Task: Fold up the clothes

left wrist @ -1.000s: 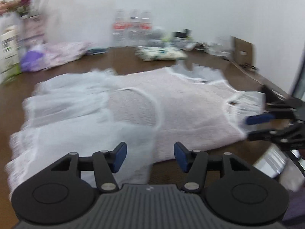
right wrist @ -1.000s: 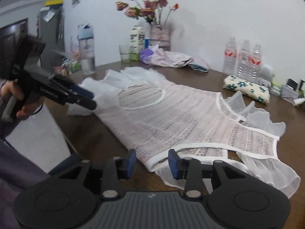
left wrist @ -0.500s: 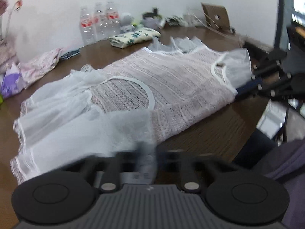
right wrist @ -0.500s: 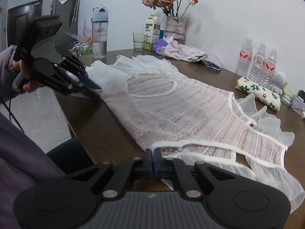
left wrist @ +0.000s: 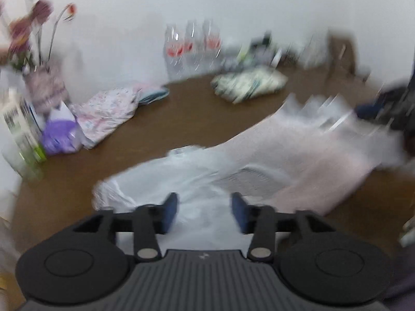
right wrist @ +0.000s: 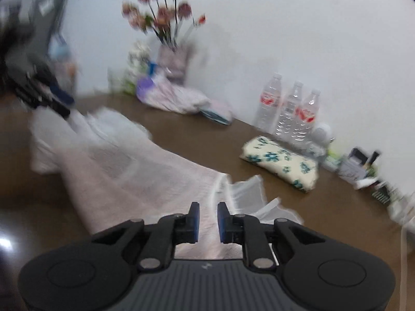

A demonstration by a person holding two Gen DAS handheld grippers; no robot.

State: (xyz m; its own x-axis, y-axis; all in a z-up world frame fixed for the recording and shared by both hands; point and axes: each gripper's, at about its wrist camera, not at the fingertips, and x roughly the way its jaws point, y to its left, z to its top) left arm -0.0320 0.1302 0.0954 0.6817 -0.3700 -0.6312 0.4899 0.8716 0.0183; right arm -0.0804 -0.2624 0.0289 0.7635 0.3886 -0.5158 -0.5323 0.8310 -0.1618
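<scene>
A pale pink knitted dress with sheer white ruffles (left wrist: pixel 290 155) lies across the brown table (left wrist: pixel 181 114), folded lengthwise into a narrower band; it also shows in the right wrist view (right wrist: pixel 124 171). My left gripper (left wrist: pixel 205 211) is open just above the white ruffled end. My right gripper (right wrist: pixel 208 219) is open with a narrow gap, over the other end by a white-trimmed edge. The left gripper shows at the far left of the right wrist view (right wrist: pixel 49 98), the right gripper at the far right of the left wrist view (left wrist: pixel 384 108). Both views are blurred.
Along the back stand three water bottles (right wrist: pixel 288 108), a folded floral cloth (right wrist: pixel 280 162), a pink patterned garment (right wrist: pixel 179 98), a flower vase (right wrist: pixel 172 62), a carton (left wrist: pixel 18 127) and small clutter (right wrist: pixel 363 165). The near table edge (right wrist: pixel 31 223) is close.
Both grippers were shut on the dress's near edge, carried it over toward the far side, and have now opened. The dress now lies as a narrower band. Both cameras are moving.
</scene>
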